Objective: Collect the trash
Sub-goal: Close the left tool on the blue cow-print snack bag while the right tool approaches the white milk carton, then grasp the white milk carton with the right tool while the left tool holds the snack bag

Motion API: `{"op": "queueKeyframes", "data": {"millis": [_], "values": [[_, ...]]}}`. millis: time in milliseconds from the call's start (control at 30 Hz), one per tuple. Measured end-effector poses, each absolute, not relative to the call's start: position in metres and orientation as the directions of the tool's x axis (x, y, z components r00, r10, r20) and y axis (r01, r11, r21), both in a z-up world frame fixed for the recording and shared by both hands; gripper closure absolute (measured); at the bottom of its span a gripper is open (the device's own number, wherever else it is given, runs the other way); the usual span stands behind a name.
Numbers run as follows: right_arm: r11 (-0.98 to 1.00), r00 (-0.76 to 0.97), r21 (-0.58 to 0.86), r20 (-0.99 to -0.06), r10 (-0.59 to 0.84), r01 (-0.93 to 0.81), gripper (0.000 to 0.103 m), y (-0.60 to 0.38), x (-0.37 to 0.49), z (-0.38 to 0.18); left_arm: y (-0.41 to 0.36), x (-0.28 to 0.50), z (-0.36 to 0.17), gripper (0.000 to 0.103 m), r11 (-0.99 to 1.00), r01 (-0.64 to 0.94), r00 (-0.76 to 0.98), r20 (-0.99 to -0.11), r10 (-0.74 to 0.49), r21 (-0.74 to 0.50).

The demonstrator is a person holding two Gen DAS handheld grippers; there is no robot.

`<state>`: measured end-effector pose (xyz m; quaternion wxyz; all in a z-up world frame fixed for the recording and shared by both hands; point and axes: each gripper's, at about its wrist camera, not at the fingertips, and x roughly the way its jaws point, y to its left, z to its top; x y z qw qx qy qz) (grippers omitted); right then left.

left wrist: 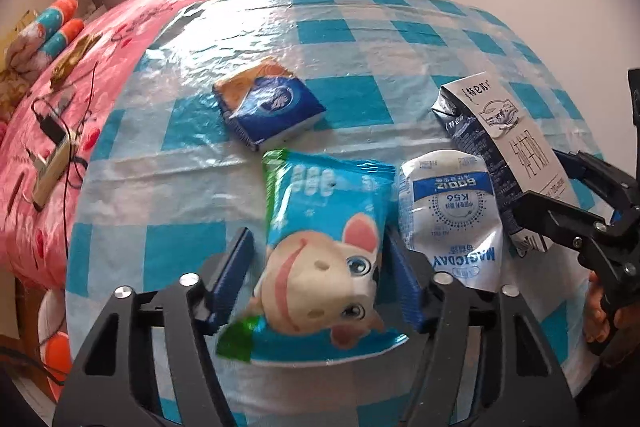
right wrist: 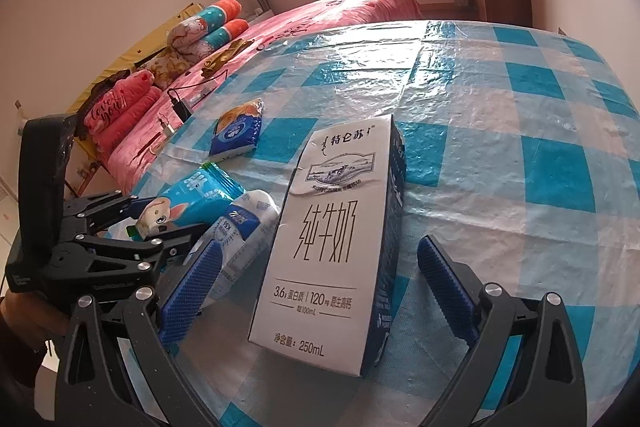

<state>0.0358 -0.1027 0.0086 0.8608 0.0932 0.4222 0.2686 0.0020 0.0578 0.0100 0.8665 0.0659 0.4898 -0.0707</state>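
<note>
The left gripper (left wrist: 316,271) has its half-open jaws flanking the wrapper (left wrist: 320,251) on the surface (left wrist: 340,95), likely mid-grasp; the right gripper (right wrist: 320,291), jaws wide, straddles the carton (right wrist: 332,239), needing closure next.

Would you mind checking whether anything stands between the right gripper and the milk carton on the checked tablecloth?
Nothing visible does. The milk carton lies directly between the open fingers of the right gripper, with clear gaps on both sides. The white pouch lies just outside the left finger, touching or nearly touching it.
</note>
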Motion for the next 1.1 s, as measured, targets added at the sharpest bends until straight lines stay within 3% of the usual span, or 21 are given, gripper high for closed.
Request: {"op": "queueKeyframes", "data": {"millis": [133,267,600,833,1100], "values": [[0.835,0.497,0.394,-0.673,0.547,-0.385,0.006,-0.104,0.037,0.008,0.060,0.004,0.012,0.054,0.985,0.166,0.519,-0.853,-0.057,0.035],[0.837,0.498,0.389,-0.676,0.543,-0.385,0.006,-0.104,0.036,0.008,0.065,-0.002,0.014,0.057,0.990,0.140,0.528,-0.848,-0.056,0.022],[0.866,0.531,0.376,-0.684,0.500,-0.331,0.006,-0.109,0.040,0.008,0.087,-0.034,0.022,0.058,0.994,0.110,0.559,-0.825,-0.086,-0.029],[0.923,0.560,0.257,-0.737,0.379,-0.287,0.006,-0.093,0.044,0.009,0.105,-0.057,0.029,0.058,0.992,0.120,0.581,-0.807,-0.104,-0.042],[0.957,0.585,0.170,-0.761,0.279,-0.236,0.018,-0.090,0.045,0.006,0.138,-0.080,0.035,0.058,0.996,0.088,0.606,-0.792,-0.078,-0.031]]}}
